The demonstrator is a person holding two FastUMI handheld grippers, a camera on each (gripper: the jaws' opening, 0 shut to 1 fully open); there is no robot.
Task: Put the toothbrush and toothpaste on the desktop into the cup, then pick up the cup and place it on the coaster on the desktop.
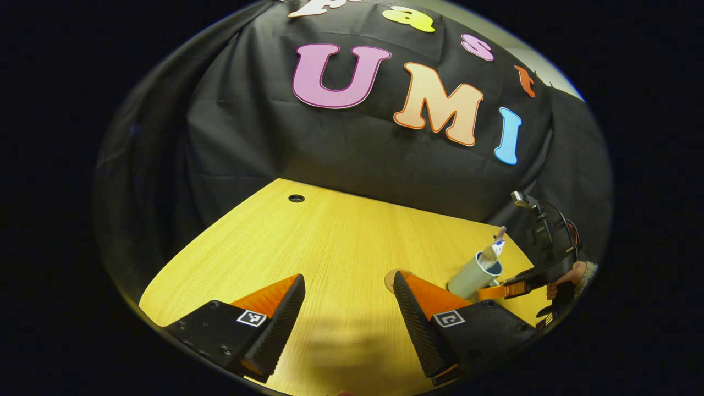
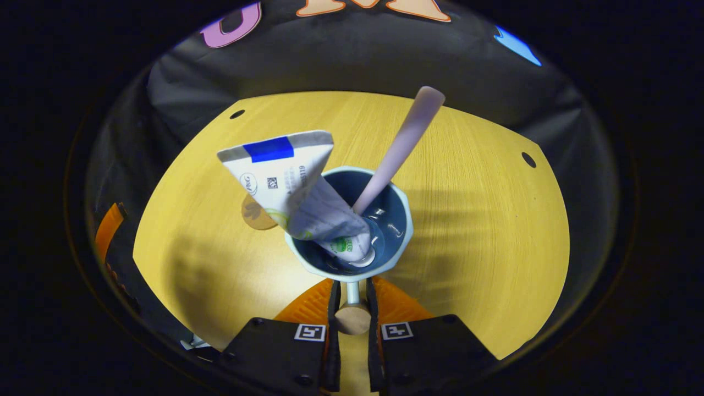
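Observation:
A pale blue cup (image 2: 404, 217) with a dark blue inside holds a white toothpaste tube (image 2: 297, 187) and a lilac toothbrush (image 2: 404, 140), both leaning out over its rim. My right gripper (image 2: 352, 290) is shut on the cup's handle (image 2: 352, 316). The round brown coaster (image 2: 254, 215) lies on the yellow desk just left of the cup, partly behind the tube. In the left gripper view the cup (image 1: 473, 276) tilts at the right, held by the right gripper (image 1: 503, 290). My left gripper (image 1: 348, 278) stands open over bare desk, its right finger covering part of the coaster (image 1: 391, 276).
The yellow wooden desk (image 1: 330, 236) has small cable holes (image 1: 296, 198) (image 2: 528, 159) near its back edge. A hand (image 1: 572, 272) holds the right gripper at the desk's right edge. The left gripper's orange finger (image 2: 107, 225) shows at the far left of the right gripper view.

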